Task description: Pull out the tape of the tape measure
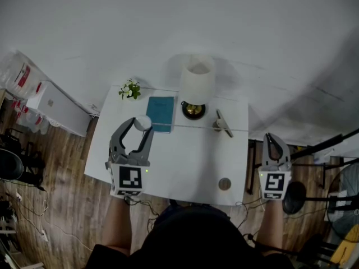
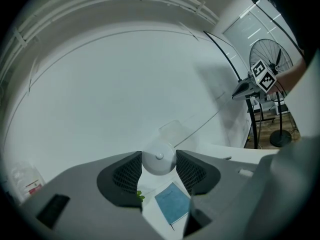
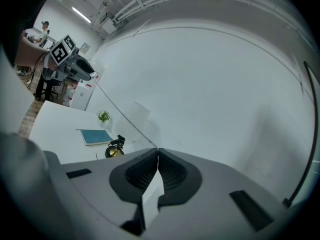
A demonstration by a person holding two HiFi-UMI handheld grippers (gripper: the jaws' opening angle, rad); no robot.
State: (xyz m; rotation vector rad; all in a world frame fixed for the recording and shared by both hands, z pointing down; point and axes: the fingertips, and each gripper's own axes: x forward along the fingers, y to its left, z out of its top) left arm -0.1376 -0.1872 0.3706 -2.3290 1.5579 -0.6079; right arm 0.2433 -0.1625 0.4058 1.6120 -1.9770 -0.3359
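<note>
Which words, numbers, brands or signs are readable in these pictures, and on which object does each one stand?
No text can be read anywhere.
Markers on the left tool and right tool: black-and-white square patterns, no letters.
Red label at the far left: too blurred to read.
Blue book: no legible print on its cover.
Tape: too thin in view; no numbers legible.

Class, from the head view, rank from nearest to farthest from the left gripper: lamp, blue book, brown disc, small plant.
1. Blue book, just right of the left gripper's fingers.
2. Small plant, at the table's back-left corner.
3. Lamp, at the back, further right.
4. Brown disc, front right.
</note>
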